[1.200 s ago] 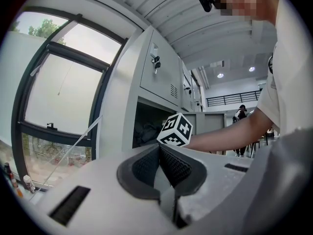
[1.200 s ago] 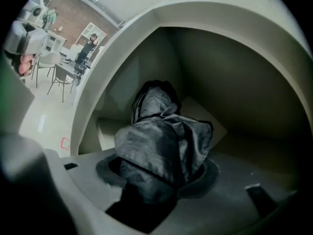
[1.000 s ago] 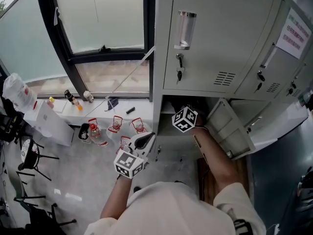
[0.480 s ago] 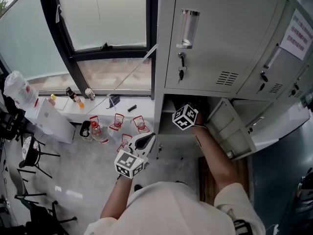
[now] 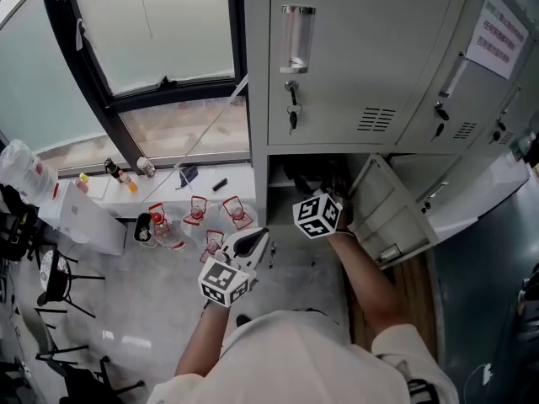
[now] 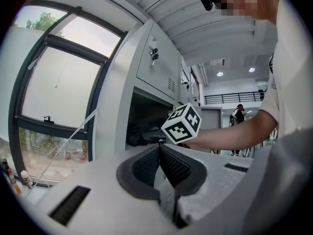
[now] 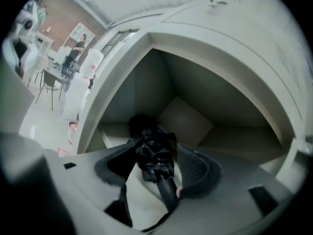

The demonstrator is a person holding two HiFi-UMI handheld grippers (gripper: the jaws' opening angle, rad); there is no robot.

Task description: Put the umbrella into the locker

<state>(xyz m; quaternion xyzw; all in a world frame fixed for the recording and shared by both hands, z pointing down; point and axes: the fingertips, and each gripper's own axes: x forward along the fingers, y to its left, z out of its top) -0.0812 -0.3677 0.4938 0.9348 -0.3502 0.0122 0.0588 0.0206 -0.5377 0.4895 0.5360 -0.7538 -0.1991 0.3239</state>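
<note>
Right gripper (image 7: 161,153), its 2 jaws spread wide though just closing a little, straddles without pinching the folded black umbrella (image 7: 152,148) lying inside the open lower locker (image 7: 195,97), while left gripper (image 6: 159,153) hangs clenched, empty, left of it.

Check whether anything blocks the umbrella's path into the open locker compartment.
Nothing visible does. The black umbrella already reaches into the open compartment, and the door is swung aside at the right of the head view. The right gripper has its jaws apart around the handle end without clamping it; they have just been closing slightly.
</note>
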